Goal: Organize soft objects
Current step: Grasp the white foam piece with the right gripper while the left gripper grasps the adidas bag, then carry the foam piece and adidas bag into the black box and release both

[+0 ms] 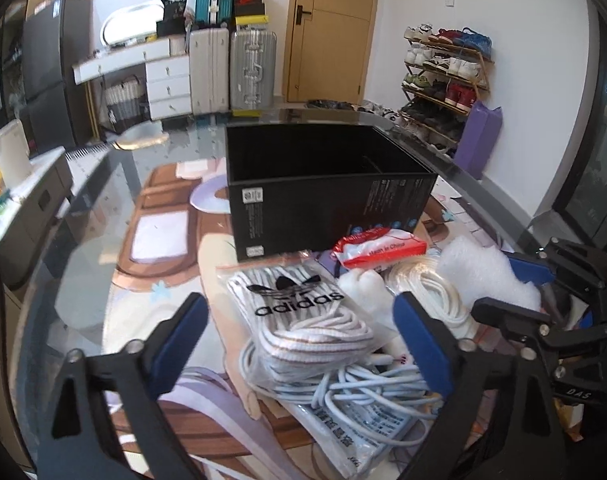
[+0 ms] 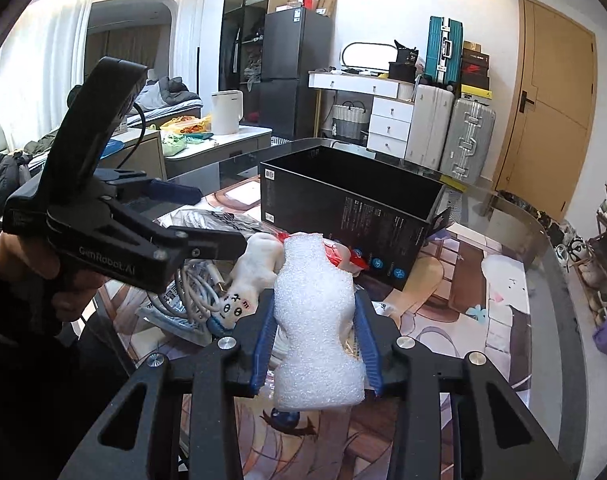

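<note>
Right wrist view: my right hand-held gripper (image 2: 317,336) clamps the foam piece (image 2: 315,320); left hand-held gripper (image 1: 299,344) gapes over the bagged laces (image 1: 303,320), black box (image 1: 327,196) behind at frame centre.

Your right gripper (image 2: 315,344) squeezes rough, bubbly white foam (image 2: 317,332) between blue pads (image 2: 263,340) that look rubbery. The black box (image 1: 327,208) is matt cardboard. Glossy clear plastic wraps the woven laces (image 1: 303,320). The tabletop (image 1: 83,248) is smooth, reflective glass.
</note>
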